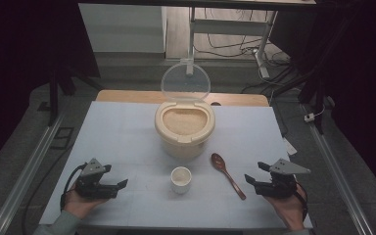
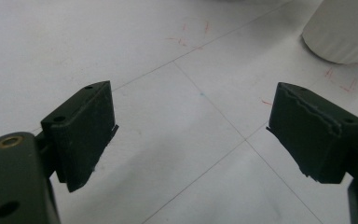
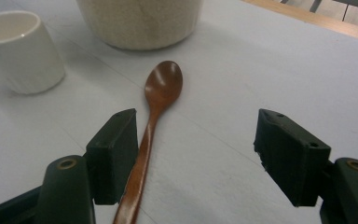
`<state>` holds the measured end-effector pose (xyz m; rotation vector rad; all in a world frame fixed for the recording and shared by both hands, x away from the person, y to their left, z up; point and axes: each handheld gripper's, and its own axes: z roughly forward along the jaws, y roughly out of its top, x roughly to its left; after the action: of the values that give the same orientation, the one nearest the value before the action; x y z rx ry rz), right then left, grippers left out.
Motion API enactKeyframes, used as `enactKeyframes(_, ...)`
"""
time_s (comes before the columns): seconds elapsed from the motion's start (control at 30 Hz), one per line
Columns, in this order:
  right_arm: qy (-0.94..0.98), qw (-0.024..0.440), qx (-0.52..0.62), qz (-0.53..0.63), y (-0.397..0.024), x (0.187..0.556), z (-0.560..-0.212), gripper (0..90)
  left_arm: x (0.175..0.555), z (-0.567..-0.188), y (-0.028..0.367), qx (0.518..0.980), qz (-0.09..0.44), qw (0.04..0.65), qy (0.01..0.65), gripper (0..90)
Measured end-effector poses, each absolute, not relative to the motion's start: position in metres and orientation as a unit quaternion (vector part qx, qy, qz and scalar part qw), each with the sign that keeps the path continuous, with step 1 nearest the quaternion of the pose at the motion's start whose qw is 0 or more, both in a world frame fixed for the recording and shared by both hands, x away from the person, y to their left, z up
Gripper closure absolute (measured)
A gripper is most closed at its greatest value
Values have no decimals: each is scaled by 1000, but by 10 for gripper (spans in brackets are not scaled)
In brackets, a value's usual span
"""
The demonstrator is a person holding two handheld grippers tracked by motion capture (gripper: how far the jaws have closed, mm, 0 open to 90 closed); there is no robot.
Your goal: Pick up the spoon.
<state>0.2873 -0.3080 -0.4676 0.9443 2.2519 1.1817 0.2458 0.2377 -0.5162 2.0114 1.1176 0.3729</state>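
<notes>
Brown wooden spoon (image 1: 227, 175) flat on the white-covered desk (image 1: 127, 132), just right of the small white ceramic cup (image 1: 181, 179) and in front of the cream plastic rice bin (image 1: 184, 128) with its clear lid (image 1: 185, 81) swung up and grain showing inside. Long axis on a diagonal: bowl end toward the bin, handle end trailing back and to the right, toward the right gripper (image 1: 254, 180). That gripper near the handle tip, not touching, jaws spread wide and holding nothing. In the right gripper view, spoon (image 3: 151, 126) running up from the bottom edge, handle hard against the inner face of the left-hand jaw rather than centred in the gap, bowl pointing away toward the bin (image 3: 140, 21), cup (image 3: 21, 51) off to the left.

Left gripper (image 1: 120, 185) well apart from the spoon, on the far side of the cup, jaws likewise released and empty; in the left gripper view, bare desk between the jaws, a corner of the cup (image 2: 342, 30) at upper right.

Right hand (image 1: 290, 208) clearly the nearer one. Probable need before closing: a small sideways shift to centre the handle between the jaws, closing line across the handle's length, not along it. Thin handle lying flat, so likely a low approach.
</notes>
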Motion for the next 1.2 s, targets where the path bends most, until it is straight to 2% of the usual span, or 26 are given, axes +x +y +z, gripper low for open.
enactKeyframes(0.7, 845, 175, 347, 367, -262, 290, -438, 329, 247, -518, 237, 795, 143, 393, 439, 140)
enactKeyframes(0.83, 862, 142, 355, 332, -247, 299, -433, 332, 248, -518, 236, 795, 137, 396, 438, 139)
enactKeyframes(1.0, 876, 119, 373, 282, -233, 310, -439, 343, 249, -518, 235, 797, 136, 397, 435, 138)
enactKeyframes(1.2, 881, 95, 396, 239, -236, 314, -459, 352, 249, -519, 235, 799, 135, 394, 433, 136)
